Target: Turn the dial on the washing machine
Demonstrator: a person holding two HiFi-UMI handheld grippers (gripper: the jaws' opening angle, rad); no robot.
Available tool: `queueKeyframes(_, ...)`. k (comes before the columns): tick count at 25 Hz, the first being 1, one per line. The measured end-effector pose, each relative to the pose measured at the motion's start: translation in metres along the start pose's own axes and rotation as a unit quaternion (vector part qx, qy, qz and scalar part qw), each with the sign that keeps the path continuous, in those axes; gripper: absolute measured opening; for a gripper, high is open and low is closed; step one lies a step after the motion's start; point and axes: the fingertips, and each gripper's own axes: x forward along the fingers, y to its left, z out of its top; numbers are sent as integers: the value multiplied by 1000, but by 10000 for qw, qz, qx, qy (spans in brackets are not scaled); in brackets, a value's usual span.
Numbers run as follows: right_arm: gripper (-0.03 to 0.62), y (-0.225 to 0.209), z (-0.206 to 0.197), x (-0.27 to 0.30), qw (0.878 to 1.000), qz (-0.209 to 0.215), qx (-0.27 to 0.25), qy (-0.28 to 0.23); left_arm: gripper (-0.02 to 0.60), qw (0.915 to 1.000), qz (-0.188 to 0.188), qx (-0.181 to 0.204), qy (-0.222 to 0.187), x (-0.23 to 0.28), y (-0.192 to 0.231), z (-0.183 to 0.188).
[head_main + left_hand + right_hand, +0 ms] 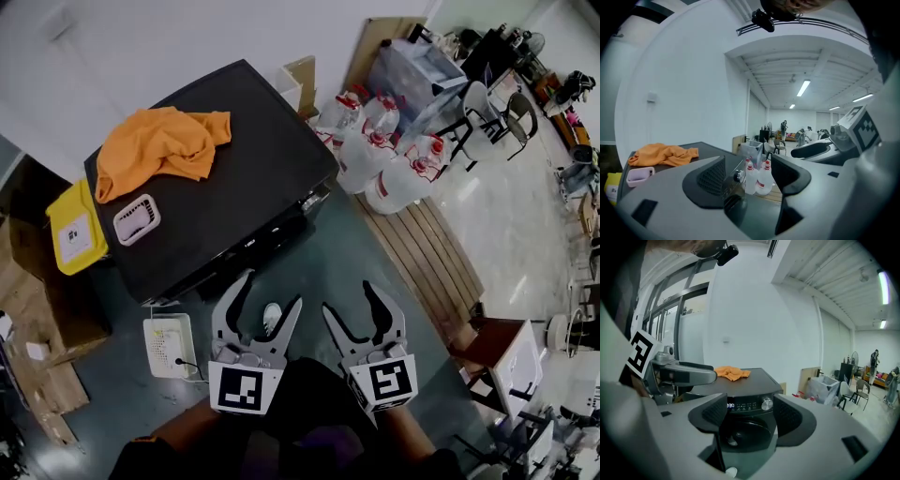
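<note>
Holding both grippers low before the washing machine

Both grippers are held close to the person's body, side by side above the dark floor, pointing toward the front of the washing machine (pixel 253 150). The left gripper (pixel 270 298) has its jaws spread wide with nothing in their grip. The right gripper (pixel 351 306) is just as wide open and empty. In the right gripper view the dial (pixel 766 403) sits at the right end of the machine's control panel, framed in the gap between the jaws but well apart from them.

On the machine's black top lie a crumpled orange cloth (pixel 159 145) and a small white basket (pixel 137 218); its contents cannot be made out. A yellow bin (pixel 75 228) stands against the machine's left side, lid shut. White jugs (pixel 394 164) with red caps crowd a wooden pallet (pixel 422 253) to the right.
</note>
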Motion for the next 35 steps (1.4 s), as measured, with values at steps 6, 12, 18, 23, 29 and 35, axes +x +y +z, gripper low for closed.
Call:
queueKeyframes(6, 322, -22, 16, 42, 9999, -25, -90, 76, 291, 9999, -54, 3, -106, 42, 24, 16)
queueKeyframes(12, 322, -28, 23, 86, 9979, 422, -449, 179, 291, 9990, 419, -166, -70, 60, 52, 17)
queueKeyframes(18, 322, -49, 22, 132, 9896, 1211, -702, 332, 291, 9895, 1388, -403, -77, 78, 73, 27)
queueKeyframes(23, 322, -71, 31, 156, 9726, 1938, -1245, 317, 291, 9715, 2228, -800, -101, 99, 68, 32)
queueKeyframes(29, 322, -88, 2, 174, 9550, 2406, -1672, 460, 291, 9489, 3038, -850, 44, 104, 42, 13)
queueKeyframes(35, 322, -86, -41, 186, 9420, 2689, -1856, 762, 291, 9165, 3745, -1354, 385, 87, 24, -41)
